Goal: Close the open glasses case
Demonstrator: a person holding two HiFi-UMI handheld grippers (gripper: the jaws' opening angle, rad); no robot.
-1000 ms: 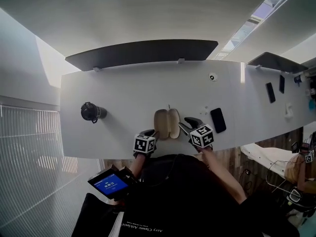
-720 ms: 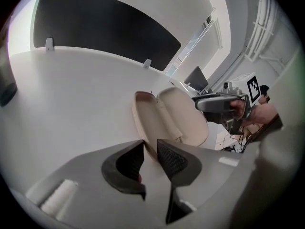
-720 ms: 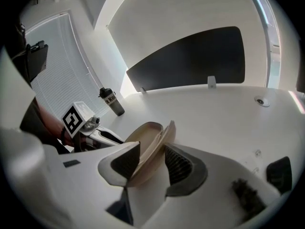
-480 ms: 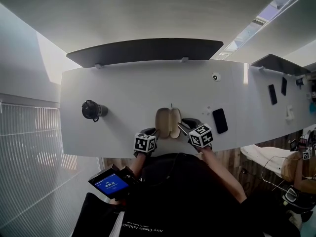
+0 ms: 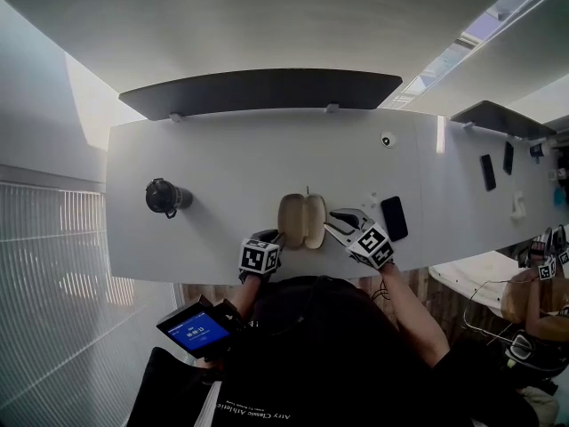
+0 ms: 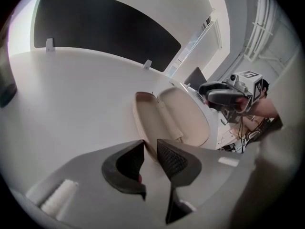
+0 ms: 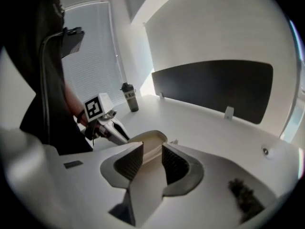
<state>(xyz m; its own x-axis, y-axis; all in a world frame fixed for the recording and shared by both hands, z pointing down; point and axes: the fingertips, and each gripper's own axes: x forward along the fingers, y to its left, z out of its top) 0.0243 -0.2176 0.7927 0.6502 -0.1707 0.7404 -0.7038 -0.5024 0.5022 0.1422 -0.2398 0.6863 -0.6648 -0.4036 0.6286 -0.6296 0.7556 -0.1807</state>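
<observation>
The beige glasses case (image 5: 301, 221) lies open on the white table (image 5: 213, 167), its two halves side by side. My left gripper (image 5: 274, 237) is at the case's near left corner. In the left gripper view the left half's rim (image 6: 143, 123) runs in between the fingertips, and the gripper (image 6: 150, 157) is shut on it. My right gripper (image 5: 332, 223) is at the right half's edge, rolled over. Its jaws are closing, and the case's end (image 7: 148, 141) shows in the gap of the gripper (image 7: 152, 159). I see no firm press there.
A black phone (image 5: 393, 218) lies just right of the right gripper. A dark bottle (image 5: 164, 199) stands at the table's left. A small round puck (image 5: 386, 139) sits toward the back. A dark panel (image 5: 267, 90) runs behind the table.
The right gripper has rolled and risen a little at the case's right edge, and its jaws have narrowed. The left gripper and the case have stayed put.
</observation>
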